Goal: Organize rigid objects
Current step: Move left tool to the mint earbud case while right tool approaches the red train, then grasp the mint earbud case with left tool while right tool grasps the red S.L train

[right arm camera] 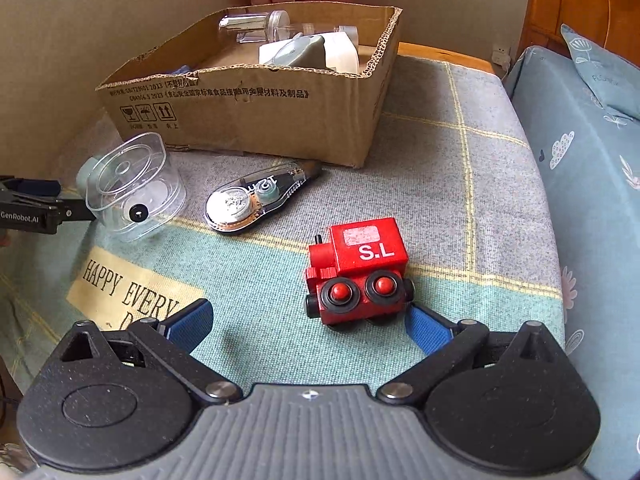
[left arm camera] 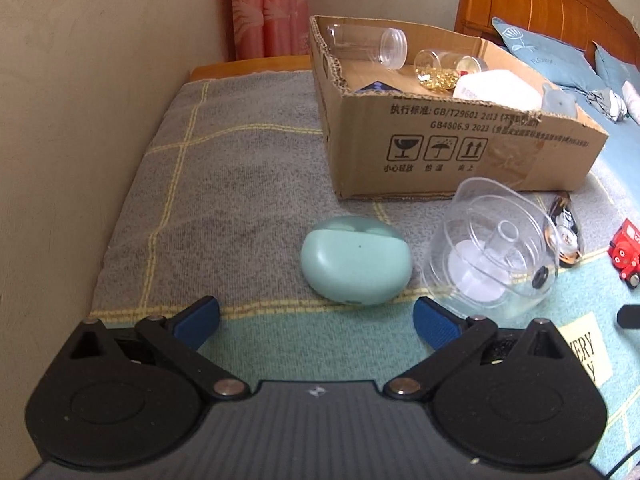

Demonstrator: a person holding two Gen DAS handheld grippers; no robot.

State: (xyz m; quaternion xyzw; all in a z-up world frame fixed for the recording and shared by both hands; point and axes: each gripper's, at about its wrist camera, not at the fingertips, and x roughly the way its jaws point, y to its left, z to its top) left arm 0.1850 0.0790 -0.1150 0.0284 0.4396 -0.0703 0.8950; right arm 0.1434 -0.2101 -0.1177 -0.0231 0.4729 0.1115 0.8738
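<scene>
The right gripper (right arm camera: 308, 322) is spread wide and empty, just short of the red toy train (right arm camera: 358, 270) on the blanket (right arm camera: 460, 152). The train looks like hard, light painted wood; its flat sides suit a squeeze, though the wheels may roll. The left gripper (left arm camera: 316, 318), also spread and empty, faces a smooth green case (left arm camera: 355, 266). A clear tub (left arm camera: 494, 254) and tape dispenser (right arm camera: 256, 202) lie before the cardboard box (right arm camera: 256, 120)

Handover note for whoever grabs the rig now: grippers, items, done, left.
Left gripper: open, empty, just short of the mint earbud case.
Right gripper: open, empty, at the red toy train.
Cardboard box already holds clear jars and white containers.
Left on the blanket: earbud case, clear plastic container, correction tape, train.
</scene>
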